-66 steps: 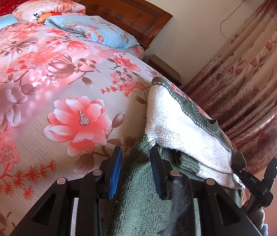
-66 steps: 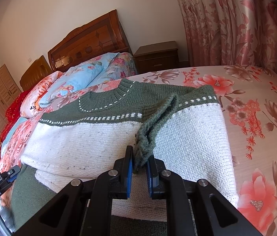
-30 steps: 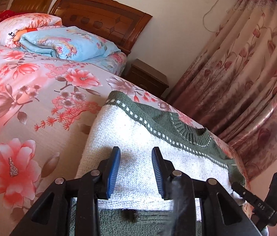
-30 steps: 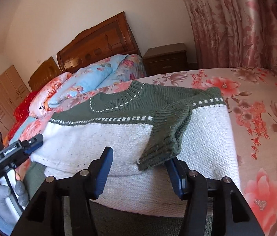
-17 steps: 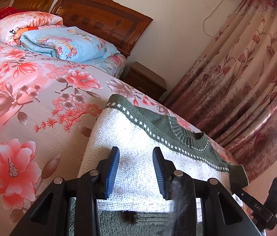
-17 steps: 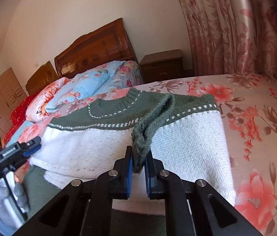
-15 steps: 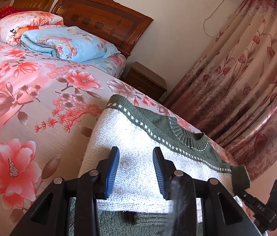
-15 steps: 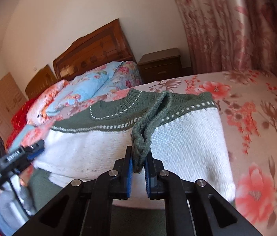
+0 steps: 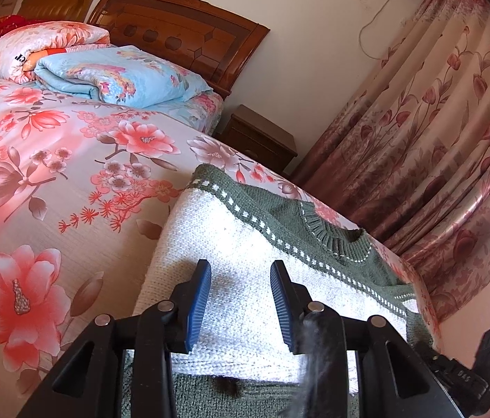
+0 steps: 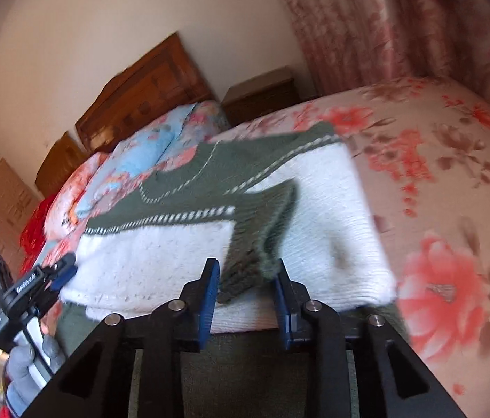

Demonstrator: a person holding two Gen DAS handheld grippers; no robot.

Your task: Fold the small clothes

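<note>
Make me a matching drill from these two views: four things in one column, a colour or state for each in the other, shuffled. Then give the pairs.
Things
1. sweater sleeve
2. folded quilt
3. headboard
4. left gripper

Colour or state
A. brown wood
B. light blue with flowers
C. open, nothing between the pads
D. dark green knit, lying across the white sweater body

Pairs: 1-D, 2-B, 3-A, 4-C
</note>
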